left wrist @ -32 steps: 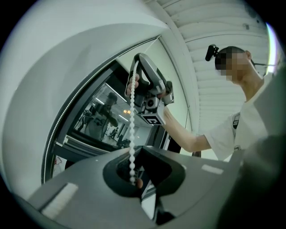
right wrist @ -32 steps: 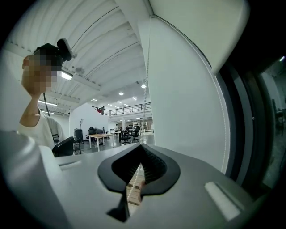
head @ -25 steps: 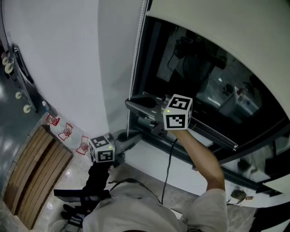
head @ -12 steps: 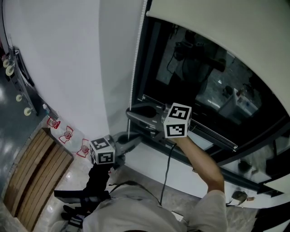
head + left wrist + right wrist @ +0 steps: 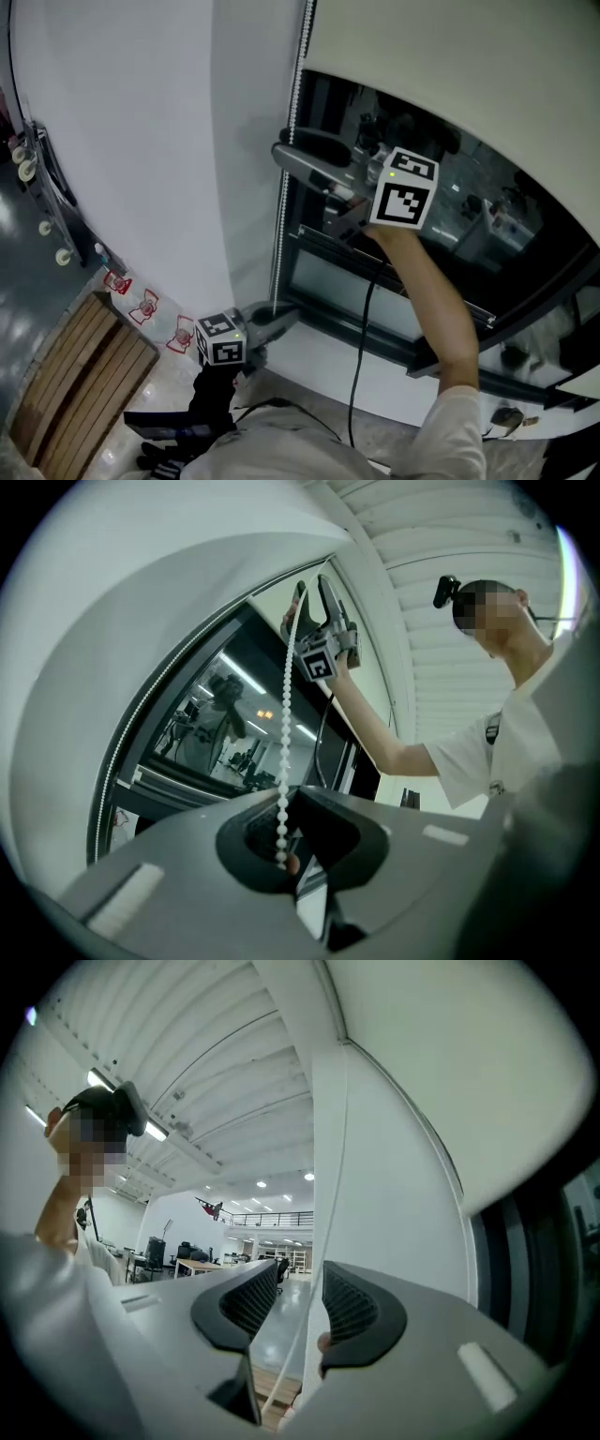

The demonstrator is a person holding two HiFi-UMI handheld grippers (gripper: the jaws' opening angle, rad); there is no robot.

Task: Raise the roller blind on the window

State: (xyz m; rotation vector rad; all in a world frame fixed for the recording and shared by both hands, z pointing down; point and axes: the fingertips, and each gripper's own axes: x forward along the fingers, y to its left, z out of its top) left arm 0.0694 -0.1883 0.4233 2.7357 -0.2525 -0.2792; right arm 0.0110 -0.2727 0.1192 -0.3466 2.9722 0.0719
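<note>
The cream roller blind (image 5: 450,56) covers the top of the dark window (image 5: 422,234). Its white bead chain (image 5: 284,234) hangs down the frame's left side. My left gripper (image 5: 284,319) is low, by the sill, shut on the chain (image 5: 285,696), which runs straight into its closed jaws (image 5: 284,853). My right gripper (image 5: 289,153) is high up on the same chain and shows far above in the left gripper view (image 5: 314,597). Its jaws (image 5: 295,1312) have just been opening; the chain (image 5: 323,1232) passes loosely through the gap, with neither pad pressing on it.
A white wall (image 5: 169,141) flanks the window on the left. A slatted wooden bench (image 5: 75,375) and red floor marks (image 5: 145,305) lie below left. A black cable (image 5: 361,337) hangs from my right gripper past the white sill (image 5: 375,361).
My right gripper dipped slightly, then rose well up the chain, and its jaws parted. My left gripper stayed low with the chain in its grip.
</note>
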